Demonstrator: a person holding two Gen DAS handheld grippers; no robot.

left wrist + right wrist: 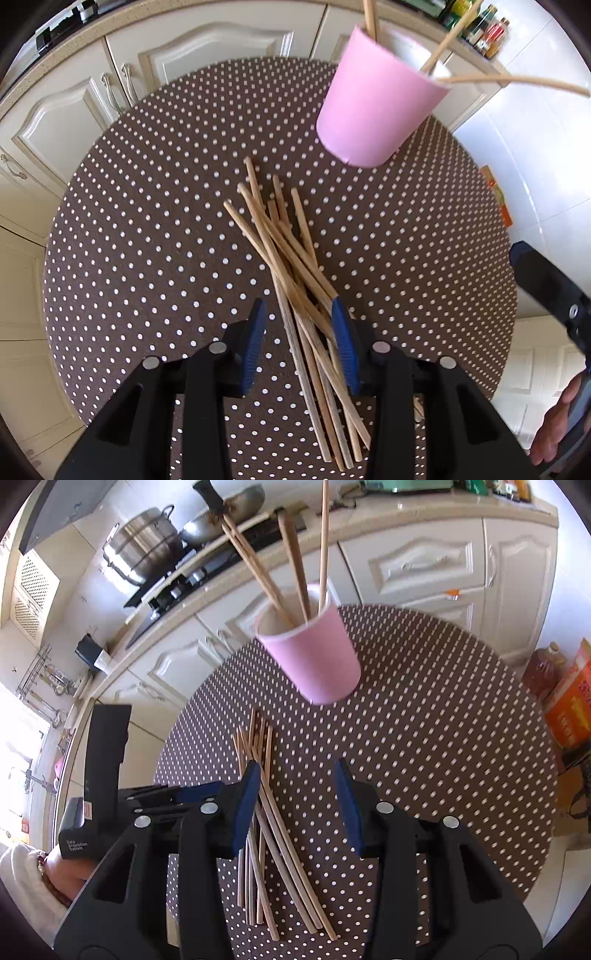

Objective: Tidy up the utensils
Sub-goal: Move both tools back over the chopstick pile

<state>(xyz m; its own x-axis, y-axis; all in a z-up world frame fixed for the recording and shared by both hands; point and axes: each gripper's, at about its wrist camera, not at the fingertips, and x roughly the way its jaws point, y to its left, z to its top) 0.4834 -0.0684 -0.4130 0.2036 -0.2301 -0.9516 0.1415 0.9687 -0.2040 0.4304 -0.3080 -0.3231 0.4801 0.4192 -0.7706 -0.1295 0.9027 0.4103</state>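
Left gripper (pixel 298 345) half-open astride chopsticks (pixel 291 266); right gripper (pixel 297 805) half-open, empty.

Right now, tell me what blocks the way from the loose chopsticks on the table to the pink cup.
Nothing visible does. The loose chopsticks lie in a crossed pile on the dotted tablecloth, and only bare cloth separates them from the pink cup. The cup already holds several chopsticks, fanned apart, which could crowd its mouth.
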